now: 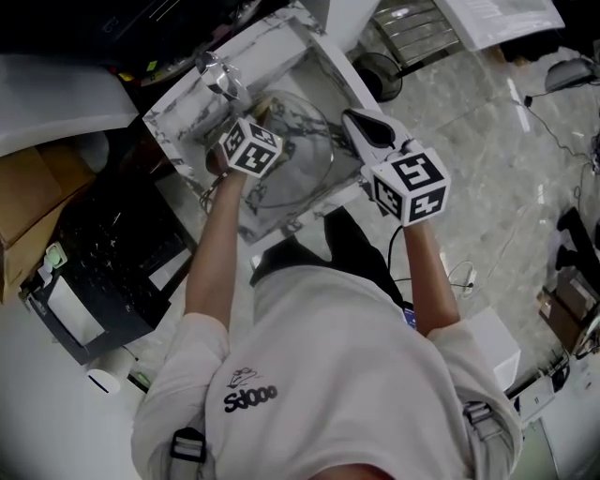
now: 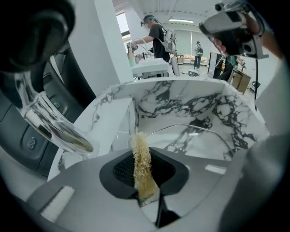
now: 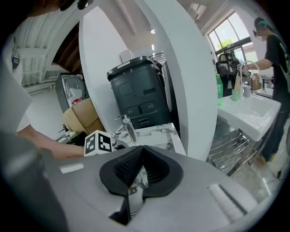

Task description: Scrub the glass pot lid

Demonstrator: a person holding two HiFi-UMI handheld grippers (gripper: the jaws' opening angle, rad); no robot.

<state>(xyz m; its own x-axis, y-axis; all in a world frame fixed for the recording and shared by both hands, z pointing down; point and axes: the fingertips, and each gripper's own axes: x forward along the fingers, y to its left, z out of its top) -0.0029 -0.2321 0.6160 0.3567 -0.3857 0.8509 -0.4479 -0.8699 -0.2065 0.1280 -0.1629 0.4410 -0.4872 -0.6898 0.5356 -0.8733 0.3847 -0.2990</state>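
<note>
Left gripper (image 2: pixel 142 172): loofah (image 2: pixel 140 147); right (image 3: pixel 138 158): maybe lid (image 1: pixel 305 155).

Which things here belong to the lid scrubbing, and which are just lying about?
Part of the job:
glass lid
loofah scrubber, pinched in the left claw
marble sink
faucet

Just lying about:
black appliance
cardboard box
wire rack

Head view looks steeply down on the sink (image 1: pixel 173 117); both gripper views, close behind their jaws, share it.
</note>
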